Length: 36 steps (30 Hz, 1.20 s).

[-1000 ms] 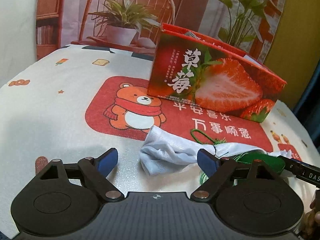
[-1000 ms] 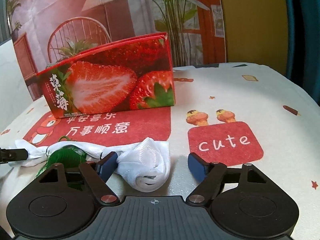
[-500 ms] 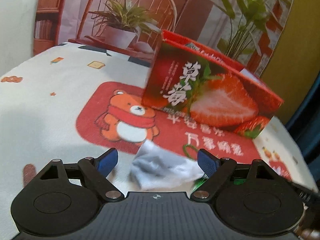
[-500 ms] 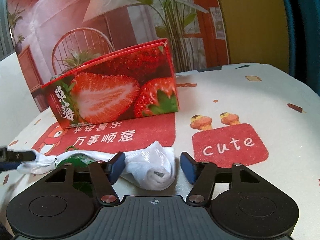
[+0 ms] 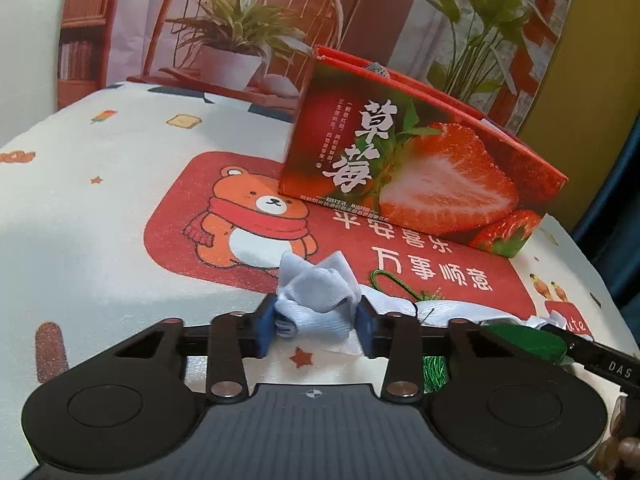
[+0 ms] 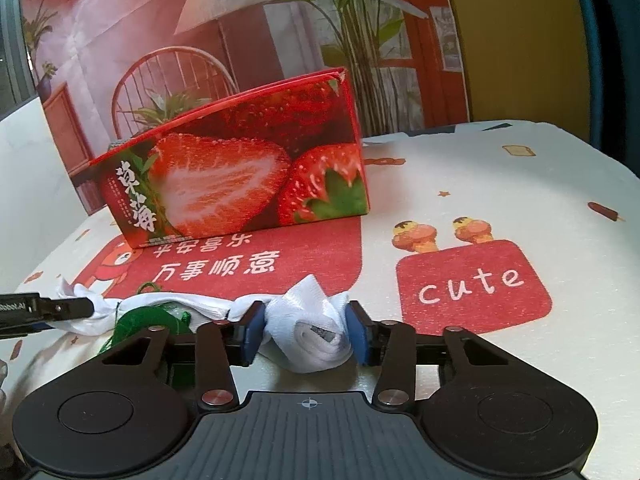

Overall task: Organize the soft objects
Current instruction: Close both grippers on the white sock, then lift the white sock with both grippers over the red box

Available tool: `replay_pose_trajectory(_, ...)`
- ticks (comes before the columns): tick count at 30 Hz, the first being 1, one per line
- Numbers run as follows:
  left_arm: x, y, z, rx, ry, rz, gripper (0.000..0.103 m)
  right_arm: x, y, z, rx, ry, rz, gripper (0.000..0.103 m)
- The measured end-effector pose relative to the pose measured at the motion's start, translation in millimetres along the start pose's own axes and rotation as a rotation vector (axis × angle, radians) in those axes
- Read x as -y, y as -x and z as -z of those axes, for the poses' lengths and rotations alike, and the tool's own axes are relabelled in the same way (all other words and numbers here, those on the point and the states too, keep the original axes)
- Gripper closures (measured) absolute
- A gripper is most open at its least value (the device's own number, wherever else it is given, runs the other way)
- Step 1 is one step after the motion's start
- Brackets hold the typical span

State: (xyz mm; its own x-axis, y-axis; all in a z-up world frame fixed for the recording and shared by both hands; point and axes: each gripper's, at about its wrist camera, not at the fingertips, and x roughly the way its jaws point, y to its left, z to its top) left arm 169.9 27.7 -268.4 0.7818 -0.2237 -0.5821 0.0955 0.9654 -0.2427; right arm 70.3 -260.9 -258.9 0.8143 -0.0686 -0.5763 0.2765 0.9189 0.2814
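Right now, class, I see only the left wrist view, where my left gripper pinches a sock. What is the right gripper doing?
Observer: The right gripper is shut on the sock's rolled end.
Operator: And the sock's middle, behind my finger?
Observer: It runs along the cloth, with a green tassel against it.
Operator: What lies to the right of that gripper?
Observer: The whole cute patch, apart from the sock.
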Motion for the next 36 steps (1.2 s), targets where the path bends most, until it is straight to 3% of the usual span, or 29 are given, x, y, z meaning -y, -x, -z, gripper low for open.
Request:
replay_pose_trajectory(6,11,7,2,0.023,-0.079,-0.007,0.075,-2,2,-1,-0.001,0.003,-0.032,0.076)
replay_pose_trajectory(16,11,11,-1,0.028,-0.081,-0.002,0.080,-2,4,-4,0.001,-0.023,-0.047,0.080)
replay_pose_trajectory(26,15,25,-24,0.076,-0.083,-0.012,0.081,-6,1,-36,-0.024,-0.054,-0.085,0.081)
replay_pose_trajectory(36,12,32,-36,0.099,-0.052,-0.018,0.081,-22,-6,-65,-0.027,0.020,-0.113,0.081)
